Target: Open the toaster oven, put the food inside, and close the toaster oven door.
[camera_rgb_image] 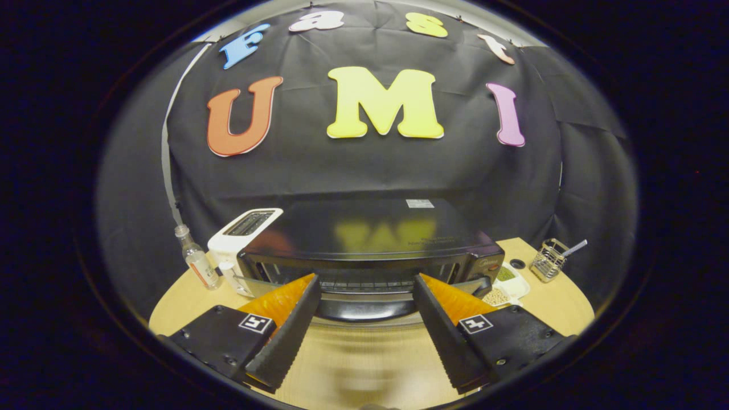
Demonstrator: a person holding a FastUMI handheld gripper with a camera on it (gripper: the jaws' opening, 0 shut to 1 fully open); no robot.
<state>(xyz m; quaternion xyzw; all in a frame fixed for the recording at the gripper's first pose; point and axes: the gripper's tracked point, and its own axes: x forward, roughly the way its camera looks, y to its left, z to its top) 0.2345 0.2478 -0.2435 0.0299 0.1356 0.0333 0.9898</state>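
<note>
A black toaster oven (pixel 370 228) stands on the round wooden table (pixel 353 364), seen from above and in front. Its glass door (pixel 256 283) is tilted down toward me, and the wire rack (pixel 364 283) shows in the opening behind it. The door's black handle (pixel 364 310) lies just ahead of my fingers, in the gap between them. My gripper (pixel 364 278) is open, with nothing between its orange-backed black fingers (pixel 290 330), and the tips reach the oven's front on either side of the handle.
A white slot toaster (pixel 242 236) stands against the oven's left side, with a small clear bottle (pixel 196 262) further left. To the right are small white dishes (pixel 521 287) with grains and green bits, and a wire holder (pixel 548 261) near the table's edge.
</note>
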